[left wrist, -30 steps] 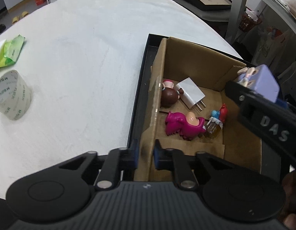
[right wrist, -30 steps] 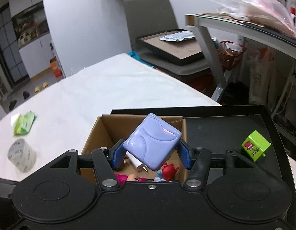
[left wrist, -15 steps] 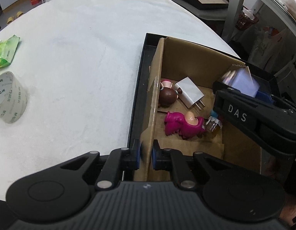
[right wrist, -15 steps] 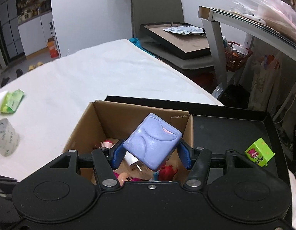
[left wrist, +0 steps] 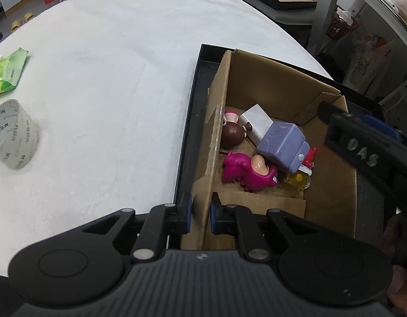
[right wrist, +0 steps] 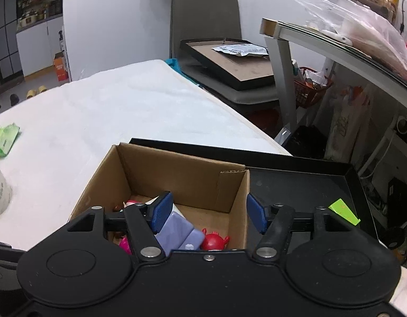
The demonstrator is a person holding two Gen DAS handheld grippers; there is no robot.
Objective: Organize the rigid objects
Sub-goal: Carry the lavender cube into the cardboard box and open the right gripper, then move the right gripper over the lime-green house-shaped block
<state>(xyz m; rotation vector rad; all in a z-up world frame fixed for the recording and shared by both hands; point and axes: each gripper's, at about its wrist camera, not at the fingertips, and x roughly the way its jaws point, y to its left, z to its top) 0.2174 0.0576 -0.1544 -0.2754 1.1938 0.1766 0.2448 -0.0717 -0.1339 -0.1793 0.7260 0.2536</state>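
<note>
A cardboard box point(left wrist: 266, 84) stands in a black tray point(left wrist: 195, 79). Inside lie a lavender cube point(left wrist: 282, 145), a white charger point(left wrist: 257, 120), a brown doll head point(left wrist: 232, 132), a magenta figure point(left wrist: 245, 170), a red crab toy point(left wrist: 310, 154) and a small yellow bottle point(left wrist: 298, 179). My left gripper point(left wrist: 198, 210) is shut on the box's near-left wall. My right gripper point(right wrist: 207, 212) is open and empty above the box point(right wrist: 177, 171), with the cube point(right wrist: 177, 233) below it. A green block point(right wrist: 343, 210) sits in the tray point(right wrist: 309, 179) to the right.
A roll of clear tape point(left wrist: 12, 138) and a green packet point(left wrist: 9, 72) lie on the white table point(left wrist: 111, 79) at the left. A chair with a framed board point(right wrist: 230, 60) and a metal shelf point(right wrist: 335, 47) stand beyond the table's right edge.
My right gripper opened and let go of the lavender cube, which dropped into the box onto the charger and toys. My left gripper kept its hold on the box wall.
</note>
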